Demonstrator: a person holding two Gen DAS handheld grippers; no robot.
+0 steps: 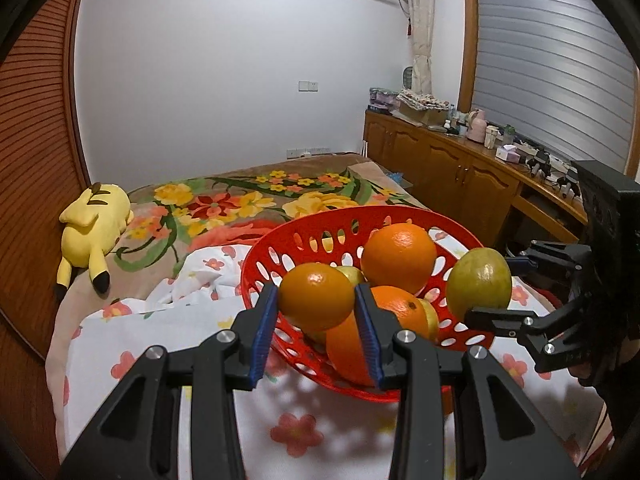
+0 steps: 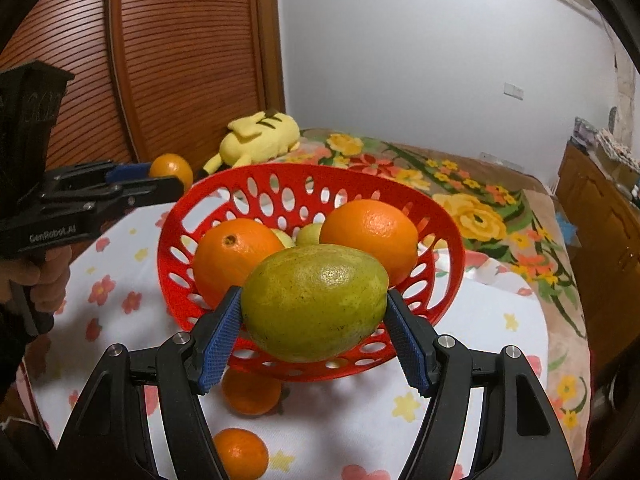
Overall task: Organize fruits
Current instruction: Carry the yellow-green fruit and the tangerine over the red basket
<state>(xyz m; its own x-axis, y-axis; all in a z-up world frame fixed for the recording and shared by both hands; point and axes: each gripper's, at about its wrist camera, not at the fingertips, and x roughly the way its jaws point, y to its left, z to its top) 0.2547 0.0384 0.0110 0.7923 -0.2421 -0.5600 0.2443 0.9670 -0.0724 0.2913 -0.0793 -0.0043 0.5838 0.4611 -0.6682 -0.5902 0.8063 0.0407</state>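
Left tool (image 1: 316,312) grips a small orange (image 1: 315,297), right tool (image 2: 314,334) a green fruit (image 2: 315,302) (both above the red basket (image 2: 256,184)).

A home bedroom: floral-blanketed bed (image 1: 248,200), plush toy (image 1: 94,228), probably a dresser (image 1: 460,164).

Bed (image 2: 500,320) carries red basket (image 2: 280,184), two loose oranges (image 2: 251,394), yellow plush (image 2: 264,134).
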